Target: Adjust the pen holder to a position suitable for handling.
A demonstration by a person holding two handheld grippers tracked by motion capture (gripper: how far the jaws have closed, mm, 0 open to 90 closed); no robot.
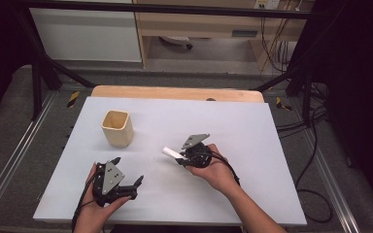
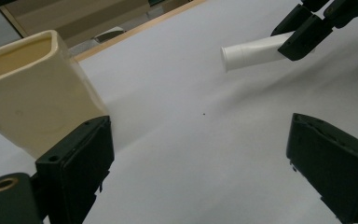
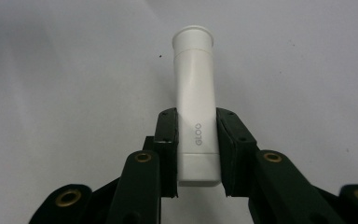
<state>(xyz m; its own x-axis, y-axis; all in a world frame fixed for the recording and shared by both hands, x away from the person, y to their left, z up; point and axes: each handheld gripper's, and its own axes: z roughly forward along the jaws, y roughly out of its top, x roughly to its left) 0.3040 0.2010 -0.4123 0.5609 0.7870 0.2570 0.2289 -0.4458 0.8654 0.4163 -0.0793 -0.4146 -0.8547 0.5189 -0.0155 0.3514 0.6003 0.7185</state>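
A cream square cup [image 1: 117, 127] stands upright and open on the white worktop [image 1: 252, 126], at about ten o'clock from the worktop's middle, well apart from every edge. A bare wooden strip [image 1: 175, 92] runs along the worktop's twelve o'clock edge. Beyond it at twelve o'clock stands a wooden cabinet [image 1: 199, 22]. Black cables [image 1: 315, 145] trail over the grey floor [image 1: 9, 131] at three o'clock.

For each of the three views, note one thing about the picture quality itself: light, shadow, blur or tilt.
High view: the white table is evenly lit and the surroundings fall dark. Left gripper view: the frame is tilted, the near jaws are soft, and a faint shadow lies under the white tube. Right gripper view: the tube's lettering in the right claw reads sharp, and the corners darken.
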